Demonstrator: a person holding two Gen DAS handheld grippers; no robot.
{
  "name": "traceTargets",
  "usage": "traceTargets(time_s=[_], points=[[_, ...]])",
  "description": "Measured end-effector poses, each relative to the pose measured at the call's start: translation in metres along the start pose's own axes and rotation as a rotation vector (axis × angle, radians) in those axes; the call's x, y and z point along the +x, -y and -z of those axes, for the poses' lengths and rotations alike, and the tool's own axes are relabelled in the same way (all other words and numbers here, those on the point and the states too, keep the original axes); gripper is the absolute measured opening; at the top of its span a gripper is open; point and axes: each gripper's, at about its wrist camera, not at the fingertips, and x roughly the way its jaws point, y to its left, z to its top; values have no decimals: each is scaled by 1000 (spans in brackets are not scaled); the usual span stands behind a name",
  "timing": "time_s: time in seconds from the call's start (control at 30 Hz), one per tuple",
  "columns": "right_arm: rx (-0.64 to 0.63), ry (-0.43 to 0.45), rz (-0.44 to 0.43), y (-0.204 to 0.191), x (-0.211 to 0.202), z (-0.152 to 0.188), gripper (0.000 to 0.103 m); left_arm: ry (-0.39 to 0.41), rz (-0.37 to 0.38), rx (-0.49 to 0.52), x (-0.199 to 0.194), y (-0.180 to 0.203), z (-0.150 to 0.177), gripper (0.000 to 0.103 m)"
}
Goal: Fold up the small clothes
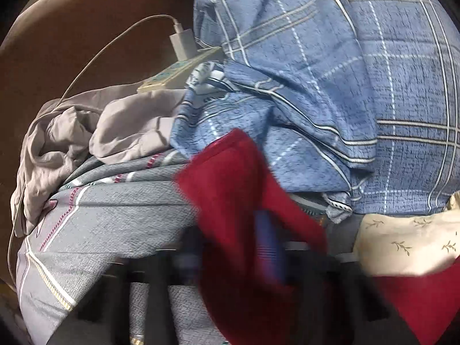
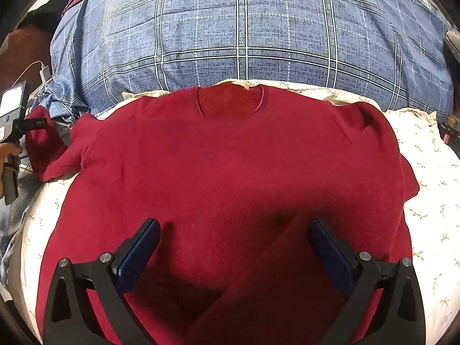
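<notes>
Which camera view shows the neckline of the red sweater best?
The right wrist view. There the red sweater lies spread flat and its neckline shows whole near the top. The left wrist view shows only a blurred sleeve of it, no neckline.

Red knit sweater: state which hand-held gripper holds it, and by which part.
The left hand-held gripper is shut on the red knit sweater at its sleeve end; the right hand-held gripper hangs open above it, holding nothing.

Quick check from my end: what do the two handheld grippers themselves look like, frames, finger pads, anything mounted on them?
The right gripper has a black angular frame with round silver pivot bolts and flat dark blue fingers. The left gripper, at the right wrist view's edge, is black and grey, with a bright white screen on its body and a dark handle below.
</notes>
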Motion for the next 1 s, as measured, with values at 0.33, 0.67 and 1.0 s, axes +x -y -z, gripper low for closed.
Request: traceTargets(time_s=[0.33,0.67,1.0], points=[[93,56,-67,15,-16,-6,103,165,586,12,-164,57,18,8],[210,33,-71,71,-38,-14,103,-69,924,137,-199,179,48,42],[223,82,-225,72,-36,-48,103,116,709,83,-166,51,53,65]])
